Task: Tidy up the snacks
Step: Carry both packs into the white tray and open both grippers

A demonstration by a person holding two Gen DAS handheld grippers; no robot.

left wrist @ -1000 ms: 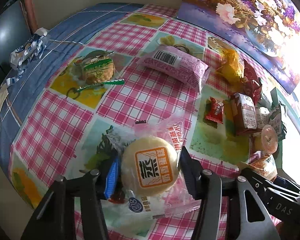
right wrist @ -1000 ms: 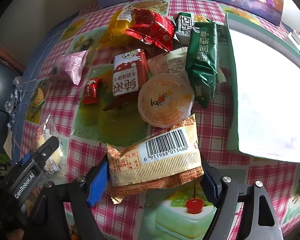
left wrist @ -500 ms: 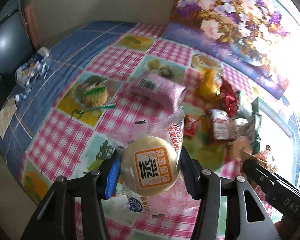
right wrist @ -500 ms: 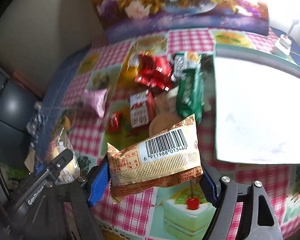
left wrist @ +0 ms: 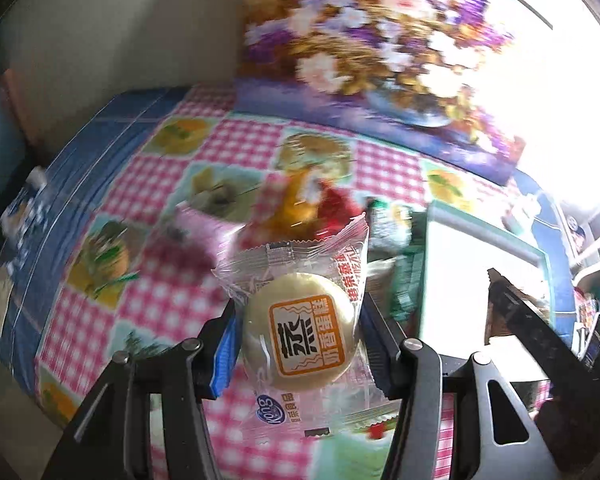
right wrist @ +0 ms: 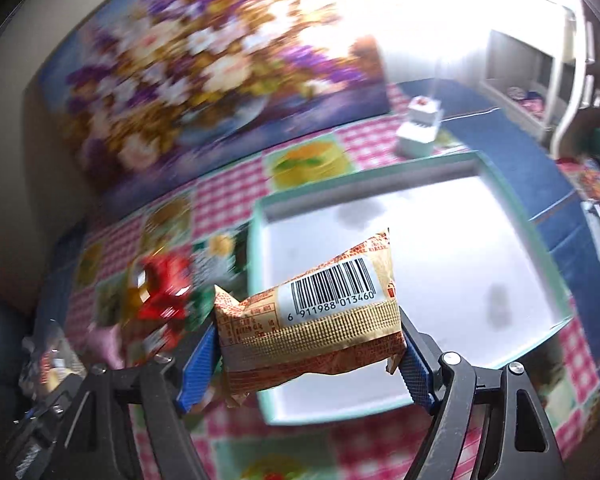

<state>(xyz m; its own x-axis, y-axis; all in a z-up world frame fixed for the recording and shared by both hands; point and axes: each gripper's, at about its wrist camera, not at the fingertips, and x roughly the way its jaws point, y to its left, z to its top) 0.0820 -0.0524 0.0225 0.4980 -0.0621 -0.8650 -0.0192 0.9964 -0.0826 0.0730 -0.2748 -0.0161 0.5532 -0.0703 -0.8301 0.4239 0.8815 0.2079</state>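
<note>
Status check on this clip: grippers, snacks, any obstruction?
Left gripper clamps round cake pack. Right gripper clamps barcoded snack pack above tray. Nothing in the way.

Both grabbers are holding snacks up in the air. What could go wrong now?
The round cake sits in a slippery clear wrapper; the left hand-held gripper might let it slide out. The right hand-held gripper pinches only the ends of the tan packet, which could twist loose before it reaches the tray. The snack pile sits close by the tray, easy to bump.

Both grippers rise off the checked cloth (left wrist: 172, 176); the barcode packet (right wrist: 312, 320) now hangs over the tray (right wrist: 452, 240), the cake (left wrist: 300, 340) beside it.
</note>
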